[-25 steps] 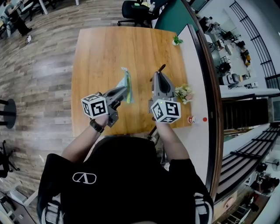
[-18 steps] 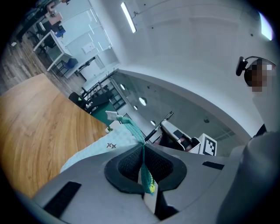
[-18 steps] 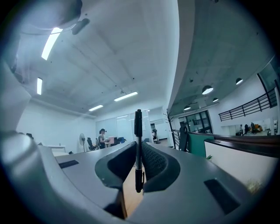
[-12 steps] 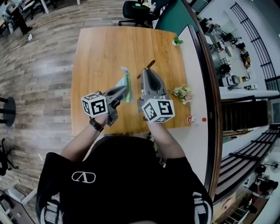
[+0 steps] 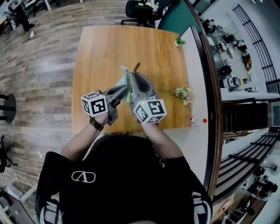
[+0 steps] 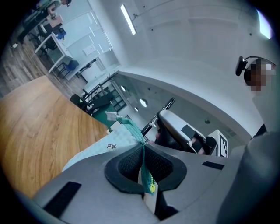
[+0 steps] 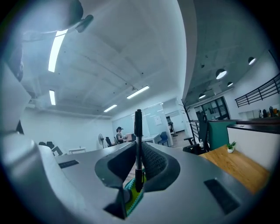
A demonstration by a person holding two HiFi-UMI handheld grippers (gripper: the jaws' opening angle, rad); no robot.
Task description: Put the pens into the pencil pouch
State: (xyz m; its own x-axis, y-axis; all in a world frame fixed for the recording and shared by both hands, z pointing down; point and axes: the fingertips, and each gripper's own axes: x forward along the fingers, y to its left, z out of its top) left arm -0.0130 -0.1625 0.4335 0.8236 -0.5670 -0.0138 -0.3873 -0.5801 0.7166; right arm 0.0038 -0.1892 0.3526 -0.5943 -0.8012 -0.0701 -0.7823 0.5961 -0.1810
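Where the two tools meet above the middle of the tabletop (image 5: pixel 100 48), a black pen (image 7: pixel 138 144) stands gripped between the pads of the right hand-held gripper (image 7: pixel 138 169), its jaws clenched on the barrel. Most of the pen's length sticks out beyond the jaw tips. In the head view it slants up and away from the person, just beside the upper end of the pencil pouch (image 6: pixel 131 129).

The pouch is teal-edged with a pale side and a bit of yellow-green near the jaws. It is lifted off the wood and pinched by its edge in the left hand-held gripper (image 6: pixel 143 164), whose jaws are pressed together on the fabric. The right gripper view shows a strip of the pouch's green directly below the pen, so the two things sit very close; whether they touch cannot be told.

Both grippers point roughly level, side by side, with their marker cubes toward the person. Farther right on the tabletop lies a bunch of flowers (image 5: pixel 183 93), and a small potted plant (image 5: pixel 177 41) stands at the far right corner. An office chair (image 5: pixel 138 9) sits beyond the far edge.
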